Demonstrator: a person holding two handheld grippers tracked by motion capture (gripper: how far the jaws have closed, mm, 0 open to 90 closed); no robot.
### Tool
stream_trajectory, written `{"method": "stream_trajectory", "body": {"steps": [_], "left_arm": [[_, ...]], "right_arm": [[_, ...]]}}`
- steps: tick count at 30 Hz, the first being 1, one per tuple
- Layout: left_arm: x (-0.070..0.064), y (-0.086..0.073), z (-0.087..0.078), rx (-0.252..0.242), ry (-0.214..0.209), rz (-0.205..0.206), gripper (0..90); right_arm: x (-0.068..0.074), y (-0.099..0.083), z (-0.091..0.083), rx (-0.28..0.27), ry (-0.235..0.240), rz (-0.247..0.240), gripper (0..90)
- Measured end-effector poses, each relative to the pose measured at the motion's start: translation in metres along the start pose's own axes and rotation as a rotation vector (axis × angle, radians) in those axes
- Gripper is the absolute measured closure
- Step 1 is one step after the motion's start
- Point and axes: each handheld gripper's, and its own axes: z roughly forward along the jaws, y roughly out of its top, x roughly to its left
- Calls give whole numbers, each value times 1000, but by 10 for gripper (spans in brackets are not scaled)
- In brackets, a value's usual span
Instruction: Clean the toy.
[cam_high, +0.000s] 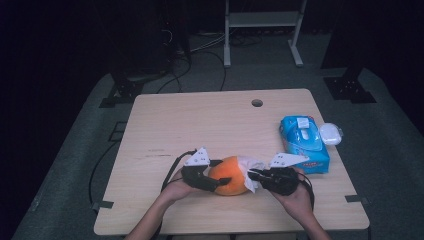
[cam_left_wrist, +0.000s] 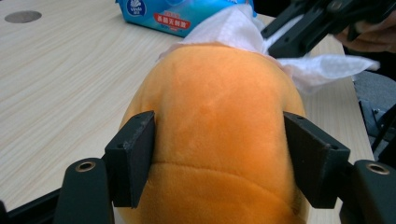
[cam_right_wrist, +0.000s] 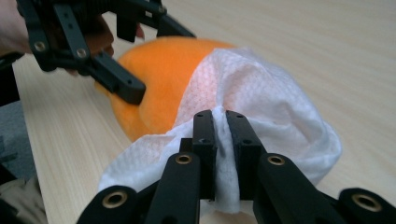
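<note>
wipe pack (cam_left_wrist: 180, 13) cropped, print perhaps unreadable

A round orange plush toy (cam_high: 228, 176) lies on the table, a white wet wipe (cam_right_wrist: 261, 107) draped over one end.

Table (cam_high: 190, 120): pale wood-grain top, rectangular, standing on a grey floor (cam_high: 65, 165).
Cable hole (cam_high: 257, 103): round, in the table's far edge strip, well beyond both pairs of jaws.
Orange plush toy (cam_high: 229, 176): rests on the near part of the table, between the jaws of the left gripper (cam_left_wrist: 219, 161), pads pressed to its two sides.
White wipe (cam_right_wrist: 261, 107): draped over the toy's end that faces the right gripper (cam_right_wrist: 220, 140), a fold pinched between those jaws.
Blue wipes pack (cam_high: 304, 143): lies flat on the table's right part, just beyond the right gripper's jaws.
White lid-like piece (cam_high: 331, 134): touching the pack's far right side, at the table edge.
</note>
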Motion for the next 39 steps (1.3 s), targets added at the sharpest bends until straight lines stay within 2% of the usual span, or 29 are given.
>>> {"method": "stream_trajectory", "body": {"steps": [2, 4, 7, 9, 10, 11, 12, 14, 16, 18, 21, 22, 25, 27, 29, 30, 31, 32, 35, 36, 37, 38, 39], "left_arm": [[1, -2, 0, -6, -3, -4, 297], [1, -2, 0, -7, 0, -12, 295], [-3, -1, 1, 1, 12, 2, 290], [-5, 0, 1, 6, 13, 17, 283], [-10, 2, 4, 15, 17, 55, 281], [-10, 2, 4, 15, 17, 55, 281], [-13, 4, 6, 26, 19, 85, 281], [-14, 4, 6, 30, 15, 91, 283], [-14, 3, 7, 26, 13, 86, 283], [-14, 4, 6, 28, 11, 92, 282], [-14, 3, 6, 29, 10, 101, 281], [-16, 3, 7, 26, 10, 104, 279], [-15, 6, 5, 35, -6, 104, 241], [-15, 9, 3, 40, -15, 97, 184], [-11, 15, -5, 48, 1, 51, 127], [-11, 15, -5, 48, 1, 51, 114], [-8, 15, -7, 62, -3, 28, 114], [-4, 10, -6, 83, -36, 4, 159], [-4, 6, -4, 104, -37, 24, 210], [-5, 7, -5, 86, -35, 33, 225], [-5, 7, -5, 86, -35, 33, 227], [-9, 8, -3, 83, -38, 76, 227], [-9, 8, -3, 83, -38, 76, 227]], "right_arm": [[-5, -5, 4, 9, 23, 36, 823], [-12, -8, 3, 24, 2, 49, 823], [-19, -11, 0, 37, -22, 78, 823], [-17, -9, -2, 21, -20, 78, 823], [-11, -2, -7, -34, 8, 74, 822], [-11, -2, -7, -34, 8, 74, 822], [-6, 3, -6, -35, 8, 43, 821], [-9, -1, 0, -2, 3, 38, 820], [-18, -7, 4, 22, 12, 74, 821], [-22, -8, 1, 34, -13, 89, 821], [-18, -5, -4, 2, -16, 72, 820], [-10, 4, -7, -37, 17, 46, 820], [-5, 7, 0, -7, 14, 11, 820], [-9, 1, 5, 9, 27, 25, 821], [-13, -1, 3, 27, -1, 22, 821], [-13, -1, 3, 27, -1, 22, 821], [-14, -2, 1, 37, -23, 18, 821], [-17, -5, -2, 54, -21, 39, 821], [-15, -3, -4, 50, -10, 39, 822], [-7, 5, -8, 3, 2, 18, 822], [-7, 5, -8, 3, 2, 18, 822], [4, 15, -11, -41, 32, -28, 820], [4, 15, -11, -41, 32, -28, 820]]}}
